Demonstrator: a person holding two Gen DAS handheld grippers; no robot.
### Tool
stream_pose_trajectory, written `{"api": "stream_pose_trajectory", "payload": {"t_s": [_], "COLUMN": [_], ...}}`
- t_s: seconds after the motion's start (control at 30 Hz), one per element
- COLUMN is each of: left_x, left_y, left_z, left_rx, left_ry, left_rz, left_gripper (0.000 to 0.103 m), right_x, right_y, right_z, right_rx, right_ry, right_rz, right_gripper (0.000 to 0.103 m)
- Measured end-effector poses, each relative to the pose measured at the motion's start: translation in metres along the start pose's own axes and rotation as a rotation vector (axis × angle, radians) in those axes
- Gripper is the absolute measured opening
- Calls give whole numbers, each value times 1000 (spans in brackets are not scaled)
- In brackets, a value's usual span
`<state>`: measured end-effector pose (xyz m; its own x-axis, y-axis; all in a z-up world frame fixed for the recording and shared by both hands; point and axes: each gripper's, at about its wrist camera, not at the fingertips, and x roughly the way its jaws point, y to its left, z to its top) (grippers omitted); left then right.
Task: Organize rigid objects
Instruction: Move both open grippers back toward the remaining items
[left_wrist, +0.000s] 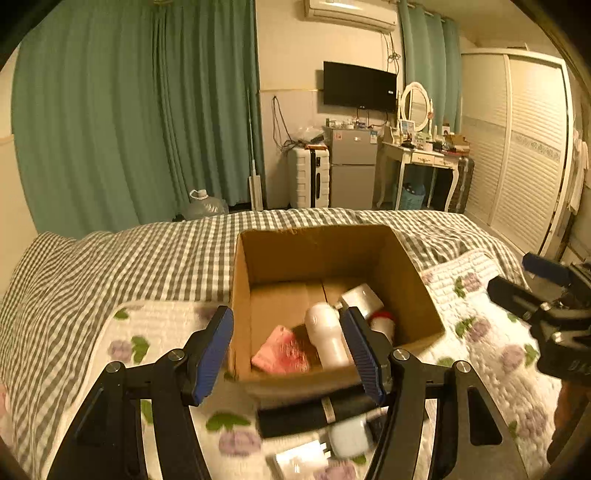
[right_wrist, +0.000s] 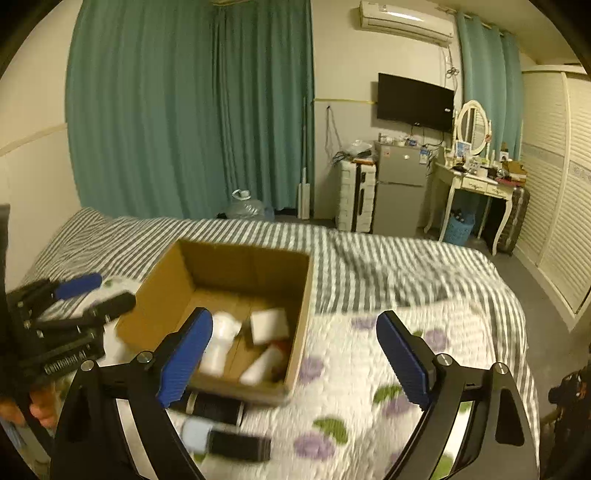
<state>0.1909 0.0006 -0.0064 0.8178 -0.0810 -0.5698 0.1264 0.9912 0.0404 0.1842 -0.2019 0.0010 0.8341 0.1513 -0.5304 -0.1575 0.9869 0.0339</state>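
Note:
An open cardboard box (left_wrist: 280, 254) (right_wrist: 159, 295) sits on the bed. Inside it lie a white bottle (left_wrist: 327, 338) (right_wrist: 221, 341), a pink packet (left_wrist: 282, 352), a white block (left_wrist: 364, 297) (right_wrist: 269, 325) and a red-and-white item (left_wrist: 382, 321). In front of the box on the quilt lie a black cylinder (left_wrist: 314, 415) (right_wrist: 216, 406), a pale blue case (left_wrist: 349, 437) (right_wrist: 194, 434), a white plug (left_wrist: 301, 459) and a black flat item (right_wrist: 238, 446). My left gripper (left_wrist: 288, 354) is open and empty above the box's near edge. My right gripper (right_wrist: 295, 358) is open and empty, right of the box.
The bed has a grey checked cover (left_wrist: 129, 258) and a white floral quilt (right_wrist: 369, 387). Behind it are green curtains (left_wrist: 129, 110), a water jug (left_wrist: 205, 203), a suitcase (left_wrist: 308, 177), a small fridge (left_wrist: 352, 166), a dressing table (left_wrist: 424, 155) and a wardrobe (left_wrist: 524, 147).

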Motion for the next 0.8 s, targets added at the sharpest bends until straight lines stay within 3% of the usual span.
{"api": "stream_pose_trajectory", "payload": {"t_s": [0.13,0.3,0.57,0.8], "left_x": [-17,-14,24,52], "left_y": [1,10,10,11], "left_z": [-28,-70,-129,-148], "left_rx": [-14,-66,-69,-82], "left_ry": [25,114,261,320], "left_rz": [23,13,20,-23], "left_gripper": [65,65,65,65], "right_x": [-16,-12,27,54], "right_y": [7,15,36,43], "right_z": [-29,-66,-113,-126], "right_rx": [-13,-10,-75,-66], "right_ry": [22,88,244,323], "right_rz": [4,9,1,-3], "right_gripper": [91,91,91,91]}}
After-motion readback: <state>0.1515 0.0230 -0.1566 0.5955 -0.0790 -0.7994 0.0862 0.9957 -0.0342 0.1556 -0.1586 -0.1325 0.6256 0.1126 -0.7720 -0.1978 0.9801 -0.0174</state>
